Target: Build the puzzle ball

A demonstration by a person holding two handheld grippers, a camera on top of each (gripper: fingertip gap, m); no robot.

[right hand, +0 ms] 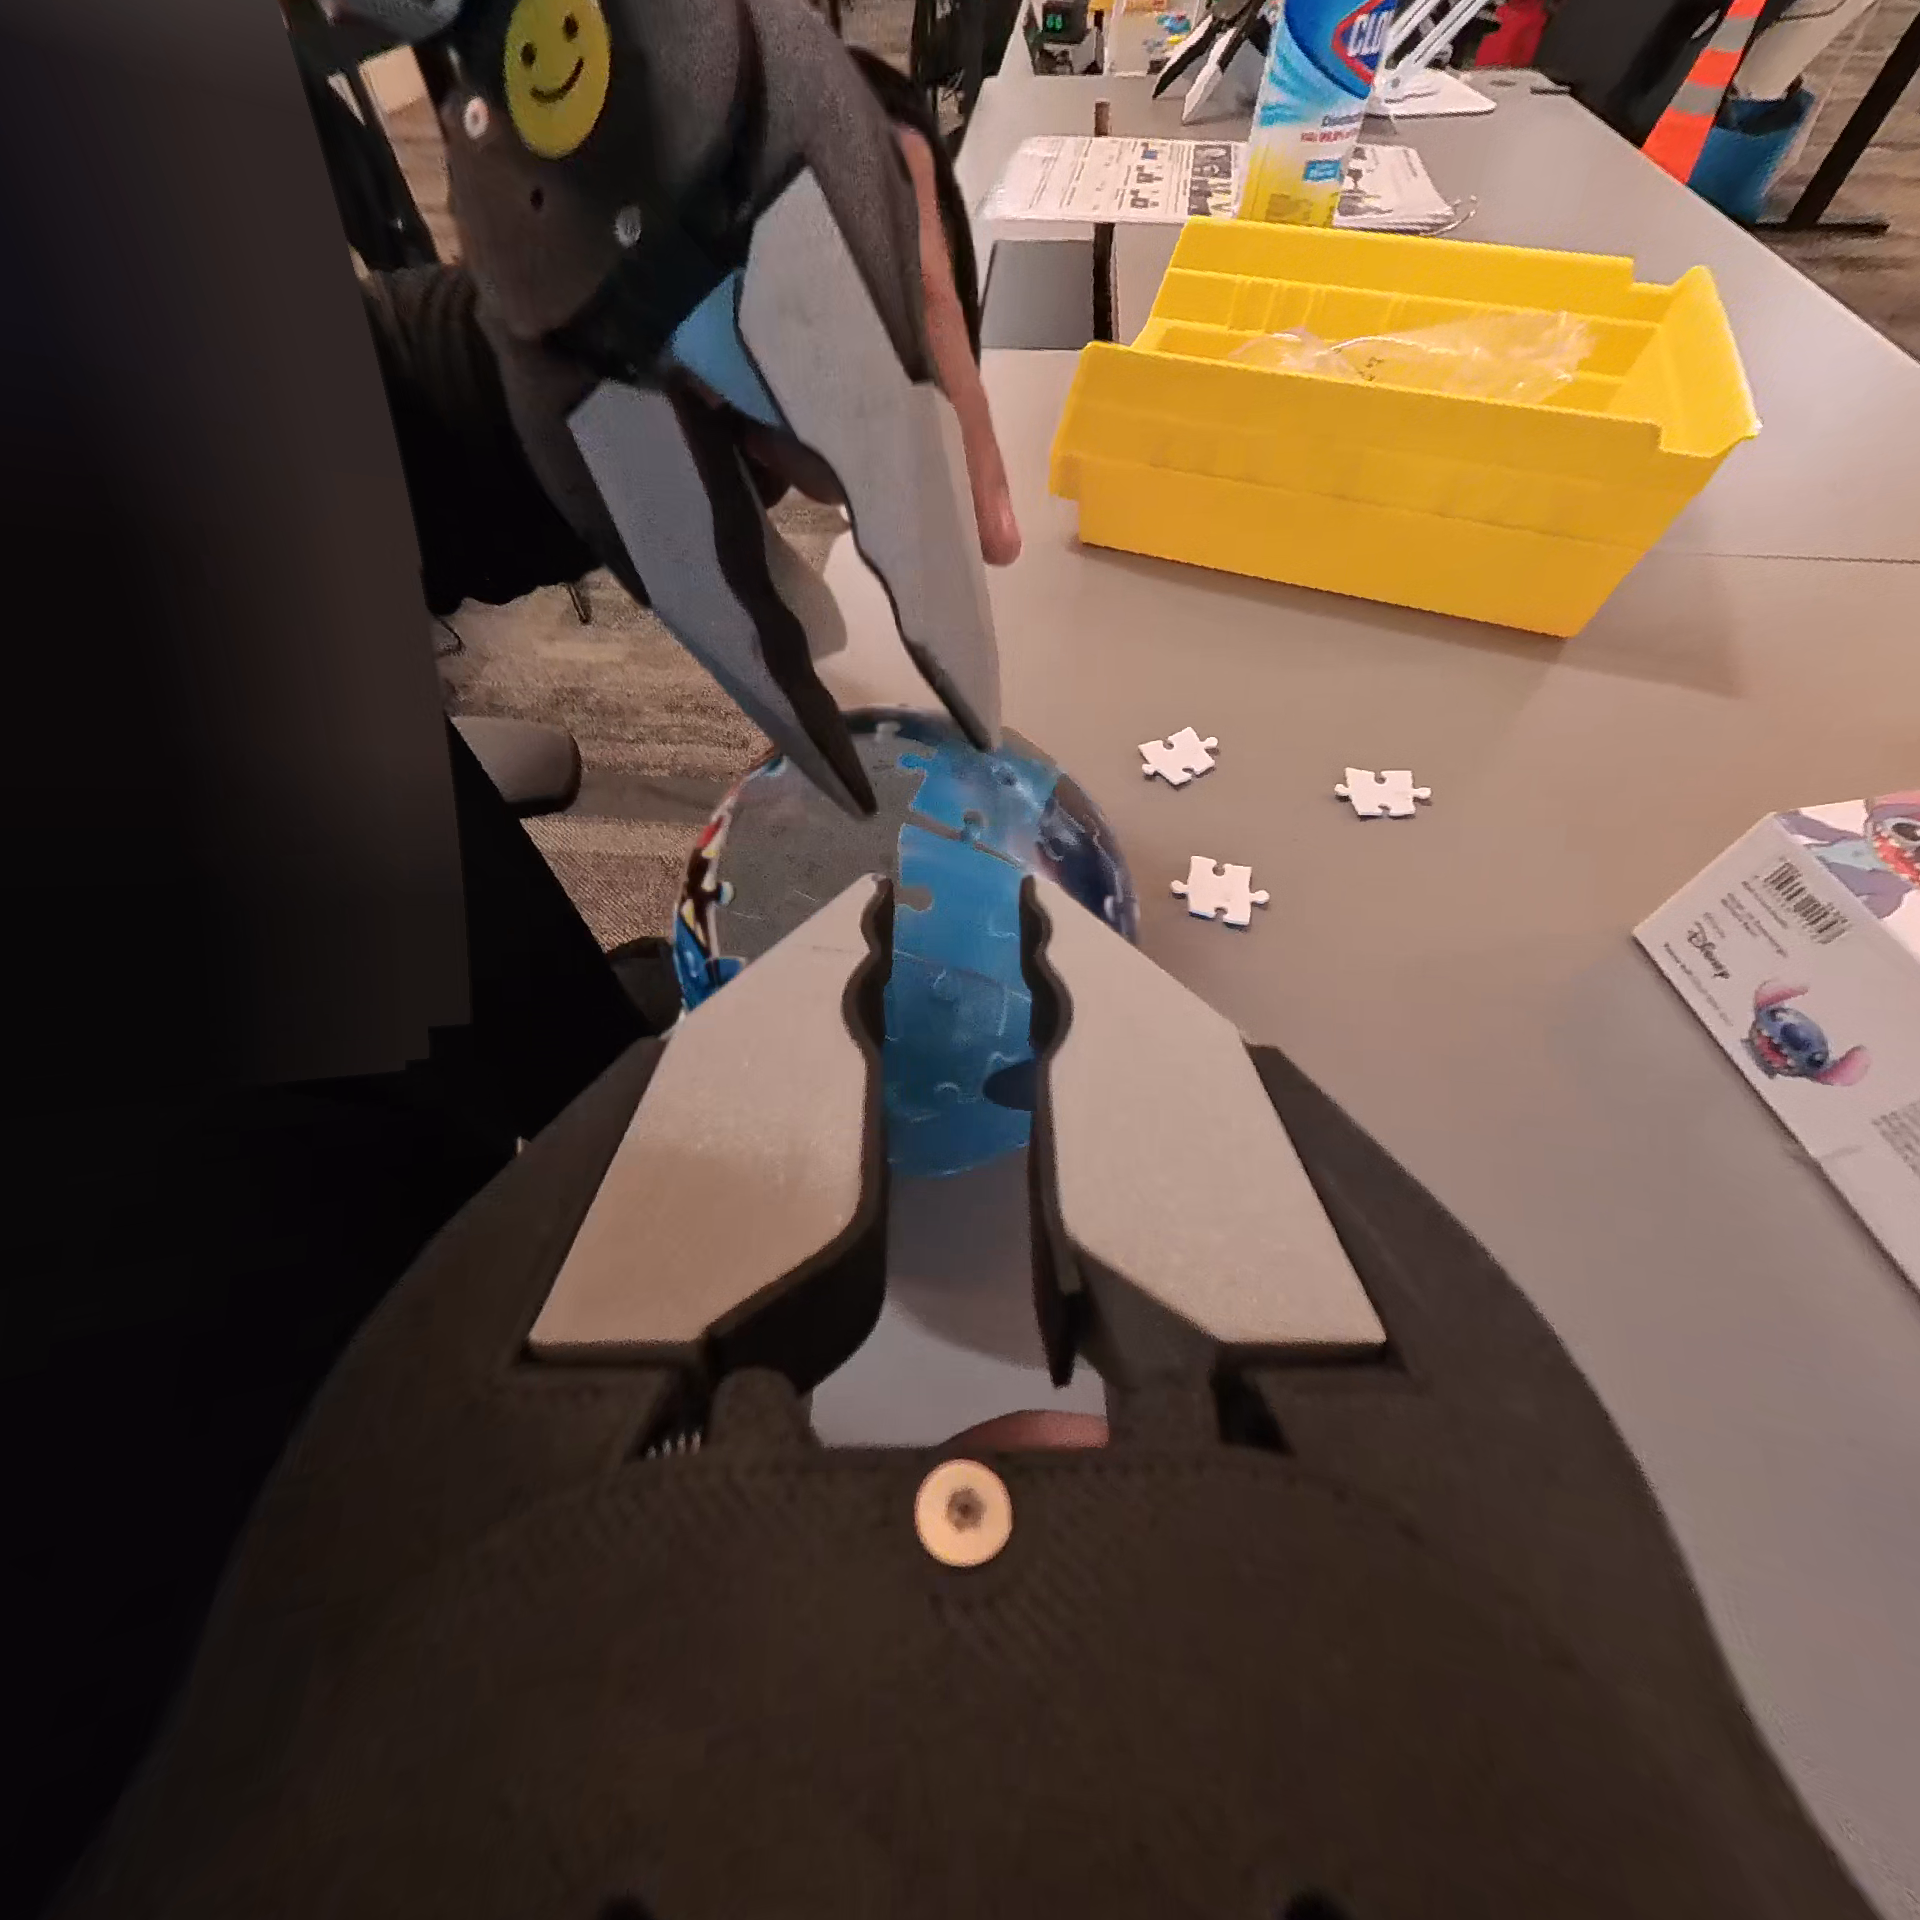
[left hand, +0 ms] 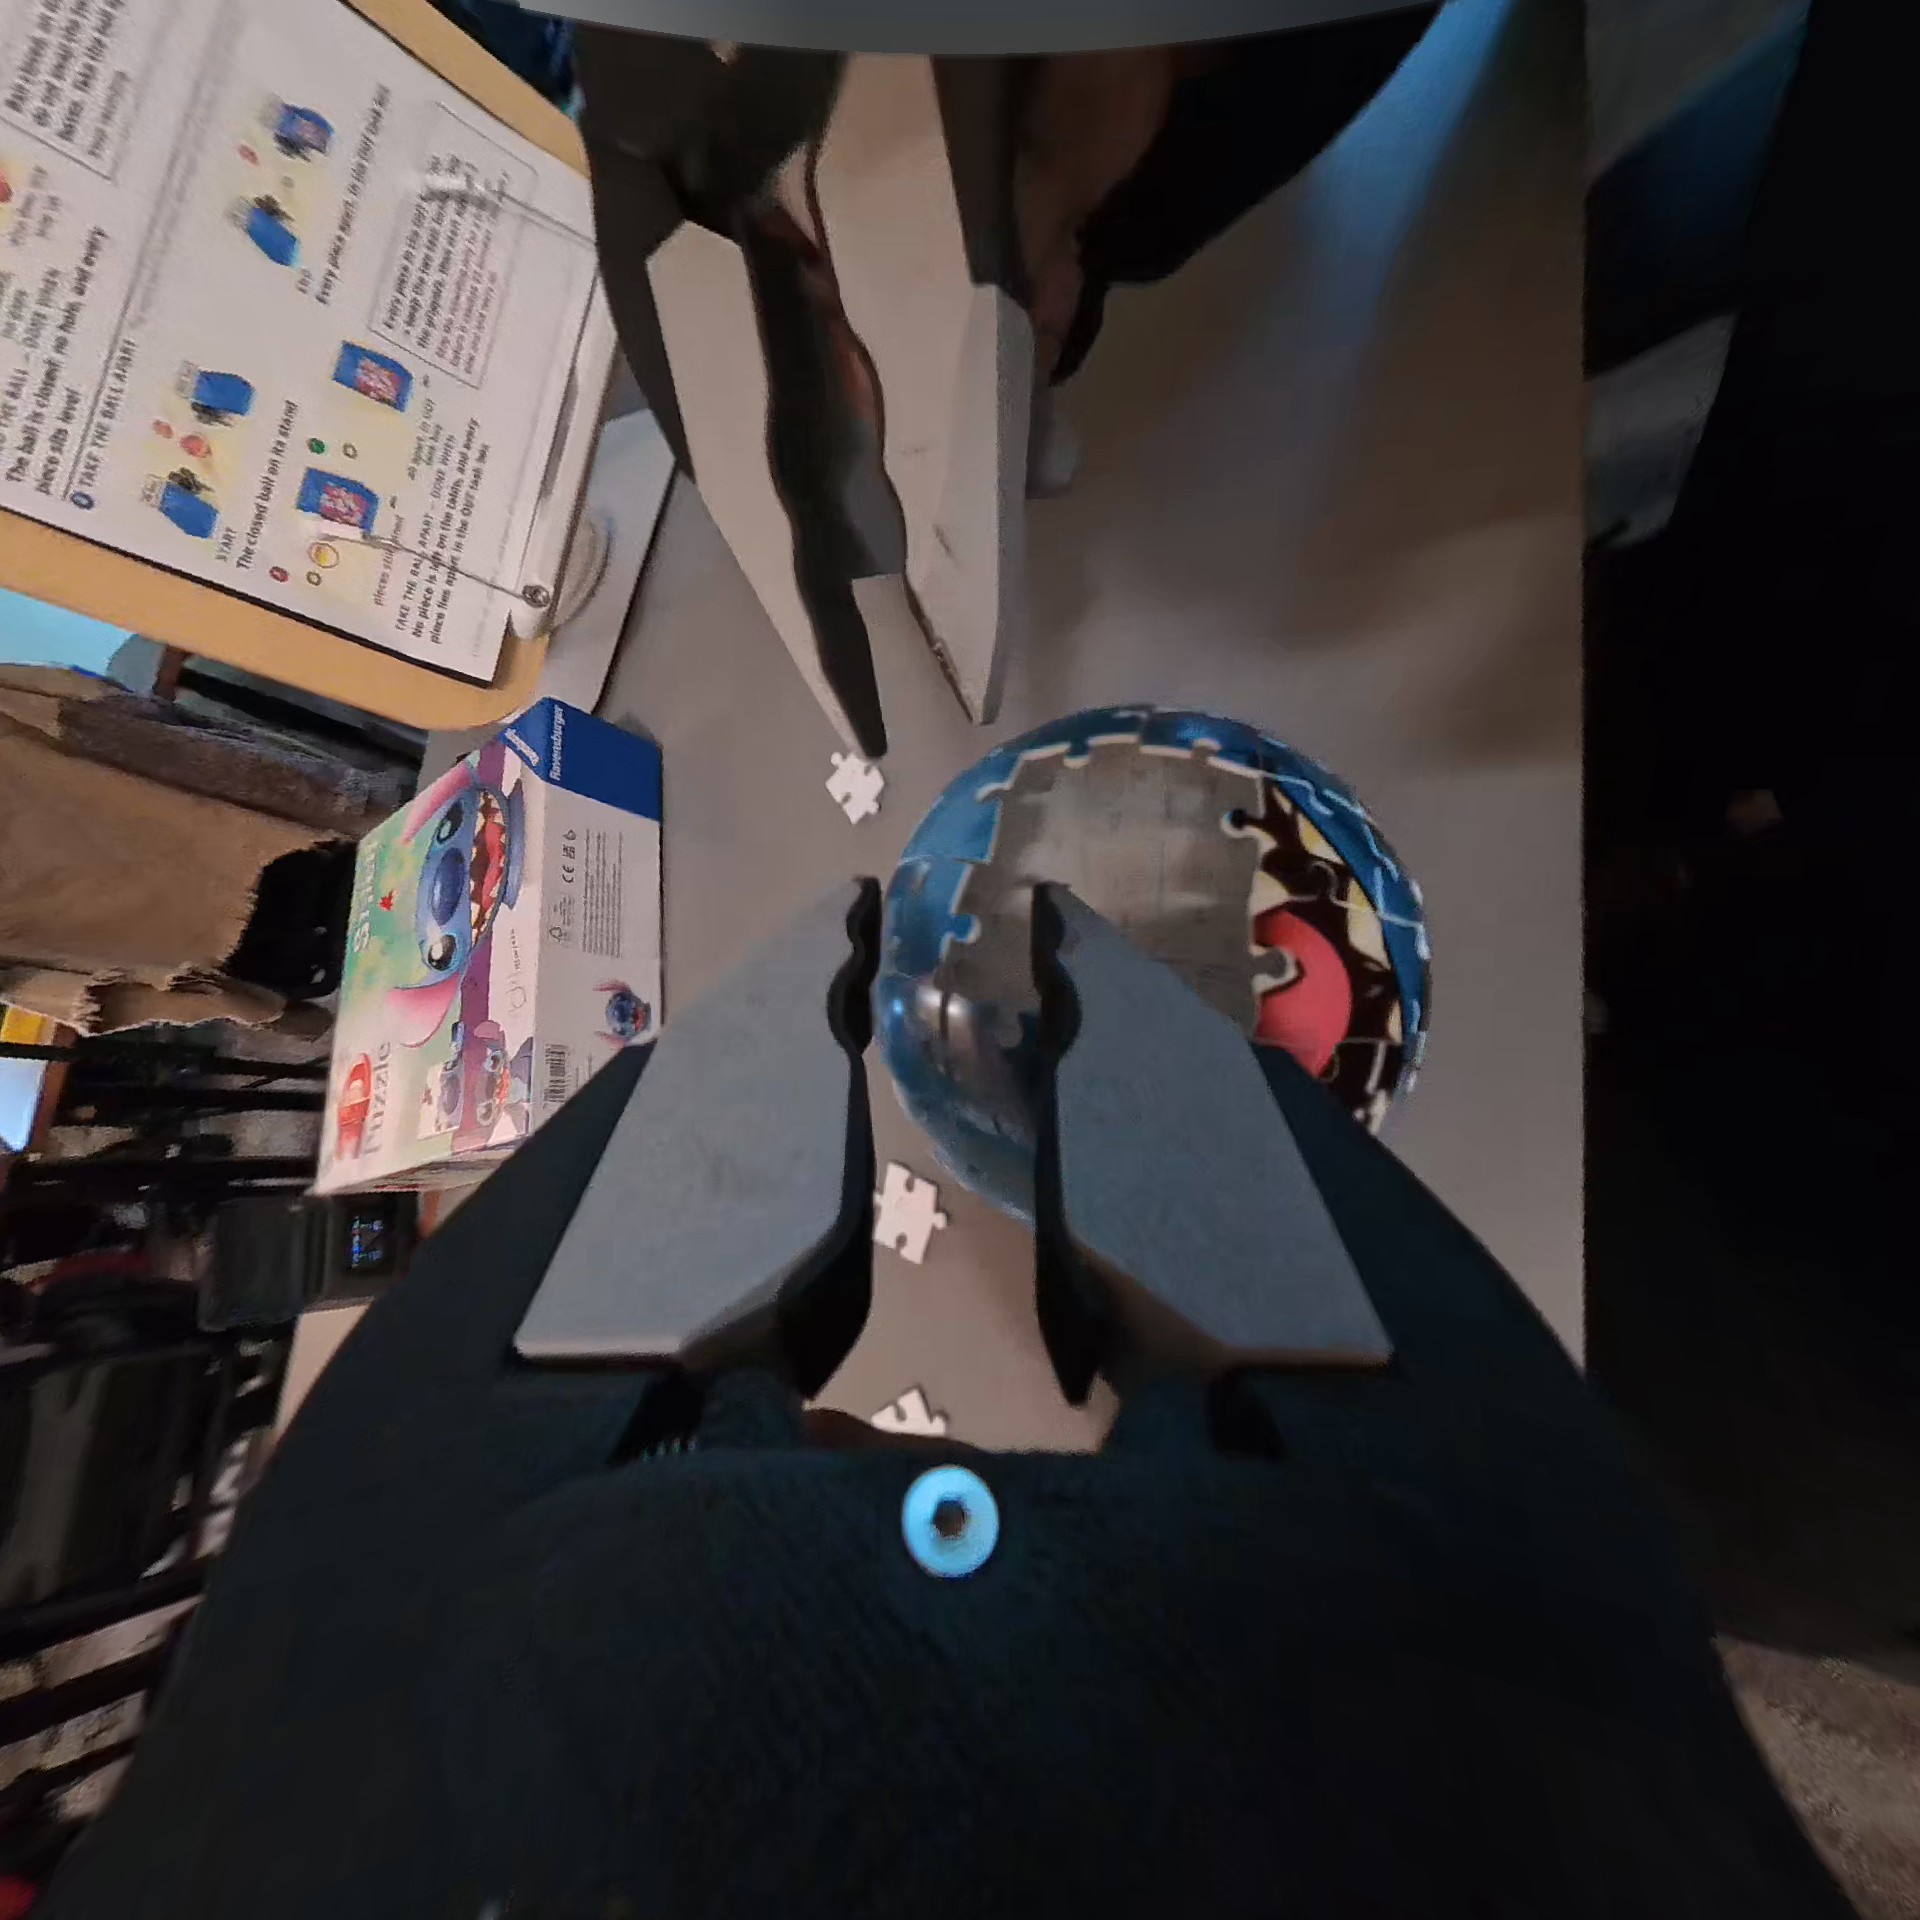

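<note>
Puzzle ball (right hand: 966, 935) near table (right hand: 1455, 1039) edge; both hand-held grippers parted, empty.

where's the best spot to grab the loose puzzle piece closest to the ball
Probably by its two straight side edges, coming straight down from above. The piece lies flat, white side up, on the table, so no face is open to the jaws. It sits clear of the ball and the other two pieces, leaving room for open jaws to straddle it.

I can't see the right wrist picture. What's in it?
A blue puzzle ball with a hole in its side sits on a grey table between two open grippers, right gripper and left gripper. Three white puzzle pieces and a yellow bin lie beyond.
</note>
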